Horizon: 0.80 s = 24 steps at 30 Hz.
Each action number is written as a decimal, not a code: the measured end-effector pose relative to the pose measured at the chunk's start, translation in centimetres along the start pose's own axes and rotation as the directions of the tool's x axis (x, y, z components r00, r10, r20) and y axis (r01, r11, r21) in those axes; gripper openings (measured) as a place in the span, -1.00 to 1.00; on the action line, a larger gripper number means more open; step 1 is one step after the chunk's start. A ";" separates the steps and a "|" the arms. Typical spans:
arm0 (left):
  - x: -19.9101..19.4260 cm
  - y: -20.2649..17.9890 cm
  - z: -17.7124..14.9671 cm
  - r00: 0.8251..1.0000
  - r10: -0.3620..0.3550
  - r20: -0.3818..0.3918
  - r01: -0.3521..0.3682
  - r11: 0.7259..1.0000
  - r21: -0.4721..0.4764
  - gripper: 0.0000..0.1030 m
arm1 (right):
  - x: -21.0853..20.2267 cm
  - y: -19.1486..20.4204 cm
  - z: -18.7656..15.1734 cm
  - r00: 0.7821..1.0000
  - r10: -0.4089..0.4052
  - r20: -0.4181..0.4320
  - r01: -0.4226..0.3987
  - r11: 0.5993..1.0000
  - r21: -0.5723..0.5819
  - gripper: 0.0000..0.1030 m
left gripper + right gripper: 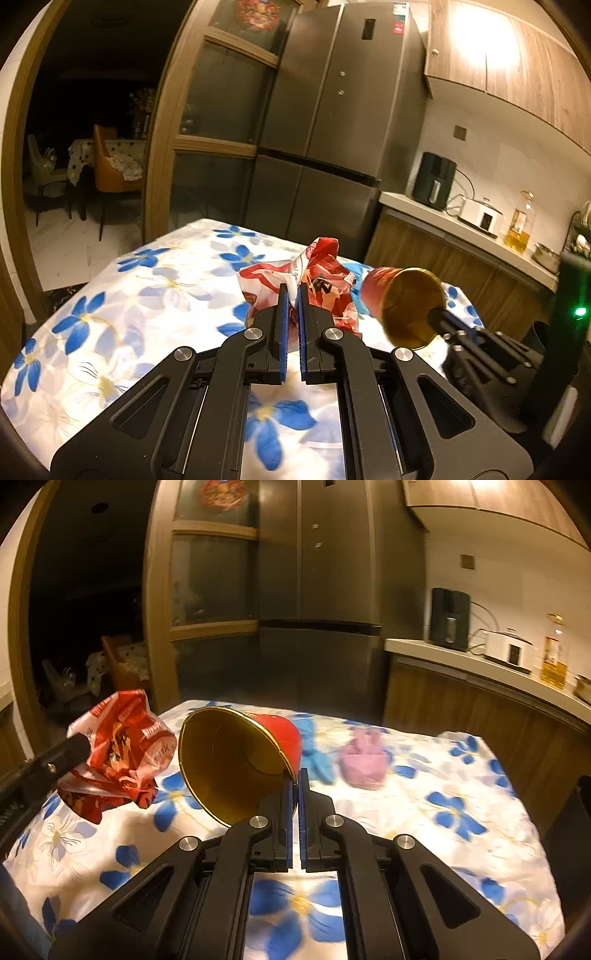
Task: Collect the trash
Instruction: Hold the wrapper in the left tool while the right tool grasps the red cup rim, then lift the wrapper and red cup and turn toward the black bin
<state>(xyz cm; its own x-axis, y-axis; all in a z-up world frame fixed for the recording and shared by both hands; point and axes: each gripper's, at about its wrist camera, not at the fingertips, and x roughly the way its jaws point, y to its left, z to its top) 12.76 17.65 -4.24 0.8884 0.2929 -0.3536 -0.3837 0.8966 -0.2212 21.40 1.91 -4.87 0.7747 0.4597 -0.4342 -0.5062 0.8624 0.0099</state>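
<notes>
My left gripper (293, 291) is shut on a crumpled red and white snack wrapper (325, 284) and holds it above the flowered tablecloth (110, 332). The wrapper also shows in the right wrist view (118, 746), at the left, with the left gripper's finger on it. My right gripper (297, 775) is shut on the rim of a red paper cup (240, 760) with a gold inside, tilted with its mouth toward the camera. The cup also shows in the left wrist view (402, 302), right of the wrapper. A blue crumpled piece (314, 749) and a pink crumpled piece (364, 760) lie on the cloth beyond the cup.
A grey fridge (332, 129) stands behind the table. A counter (461, 229) at the right carries a dark appliance (434, 181), a white cooker (482, 216) and an oil bottle (521, 225). A doorway at the left opens on a dark dining room.
</notes>
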 end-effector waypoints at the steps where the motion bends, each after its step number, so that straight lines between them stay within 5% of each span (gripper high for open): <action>1: 0.1 -0.6 -0.2 1.000 -0.008 -0.005 0.009 1.000 0.006 -0.92 | -0.6 -0.7 -0.1 1.000 -0.012 0.005 0.012 1.000 0.010 -0.93; 24: 0.3 -9.5 -2.0 0.993 -0.108 -0.043 0.112 0.988 0.111 -0.92 | -7.8 -10.2 -1.4 0.974 -0.218 0.057 0.209 0.970 0.127 -0.94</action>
<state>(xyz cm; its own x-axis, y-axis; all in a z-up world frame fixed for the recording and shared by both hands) 16.12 8.58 -4.05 0.9129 0.1799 -0.3665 -0.2514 0.9550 -0.1573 19.95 -10.80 -2.85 0.8868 0.2723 -0.3734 -0.2807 0.9592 0.0328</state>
